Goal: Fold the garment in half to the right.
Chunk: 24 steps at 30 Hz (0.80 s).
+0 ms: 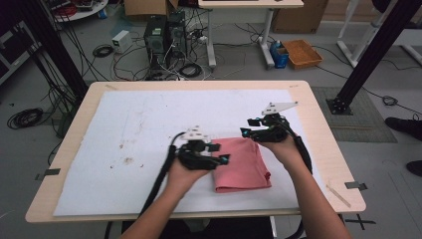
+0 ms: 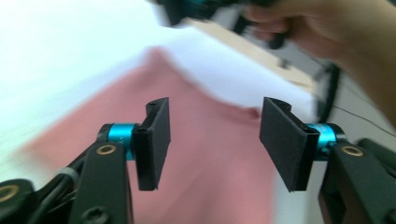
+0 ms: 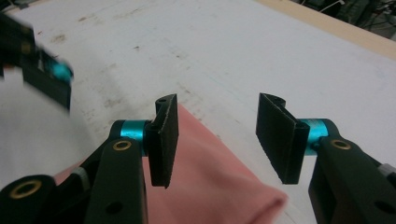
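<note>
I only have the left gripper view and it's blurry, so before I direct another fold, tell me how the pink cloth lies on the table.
Observer: The pink cloth lies folded into a rough rectangle on the white sheet, toward the table's near edge.
Operator: Is the right gripper gripping it?
Observer: No. In its own view the right gripper has its jaws apart, with a folded corner of the cloth beneath them, not pinched.
Operator: Where are both grippers relative to the cloth?
Observer: From above, the left gripper is at the cloth's left edge, the right gripper at its far right corner.
</note>
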{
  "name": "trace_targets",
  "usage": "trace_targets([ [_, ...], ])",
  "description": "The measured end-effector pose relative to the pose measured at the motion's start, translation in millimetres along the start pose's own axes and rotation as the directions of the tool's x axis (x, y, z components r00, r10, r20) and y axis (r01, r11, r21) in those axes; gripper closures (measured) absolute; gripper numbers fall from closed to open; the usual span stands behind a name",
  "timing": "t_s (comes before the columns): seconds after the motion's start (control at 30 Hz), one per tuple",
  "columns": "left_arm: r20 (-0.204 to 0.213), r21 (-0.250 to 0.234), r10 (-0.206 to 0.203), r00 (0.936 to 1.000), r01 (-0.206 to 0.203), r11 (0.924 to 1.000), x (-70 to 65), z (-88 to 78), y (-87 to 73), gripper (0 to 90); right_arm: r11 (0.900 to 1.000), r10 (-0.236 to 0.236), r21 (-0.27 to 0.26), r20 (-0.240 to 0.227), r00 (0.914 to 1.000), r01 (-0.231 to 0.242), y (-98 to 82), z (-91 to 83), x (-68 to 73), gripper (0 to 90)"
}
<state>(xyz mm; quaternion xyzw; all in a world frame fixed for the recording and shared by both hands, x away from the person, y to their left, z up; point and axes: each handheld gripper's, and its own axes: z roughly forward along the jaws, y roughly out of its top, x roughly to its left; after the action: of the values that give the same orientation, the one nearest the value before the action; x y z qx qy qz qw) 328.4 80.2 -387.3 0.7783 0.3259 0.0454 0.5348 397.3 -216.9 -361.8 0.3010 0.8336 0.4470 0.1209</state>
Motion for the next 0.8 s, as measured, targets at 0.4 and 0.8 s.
trace_targets([
  [0.4,-0.208,0.002,-0.067,0.9759,0.069,0.9976,42.0,-60.1,-47.8,32.3,0.982,-0.05,0.18,-0.078,0.9957,0.064,13.3,76.7,31.2,51.1],
  [0.8,-0.203,-0.004,-0.071,0.9766,0.071,0.9974,40.7,-61.2,-49.9,32.3,0.993,0.004,0.122,0.004,1.0,-0.005,-3.4,46.3,17.6,61.0],
])
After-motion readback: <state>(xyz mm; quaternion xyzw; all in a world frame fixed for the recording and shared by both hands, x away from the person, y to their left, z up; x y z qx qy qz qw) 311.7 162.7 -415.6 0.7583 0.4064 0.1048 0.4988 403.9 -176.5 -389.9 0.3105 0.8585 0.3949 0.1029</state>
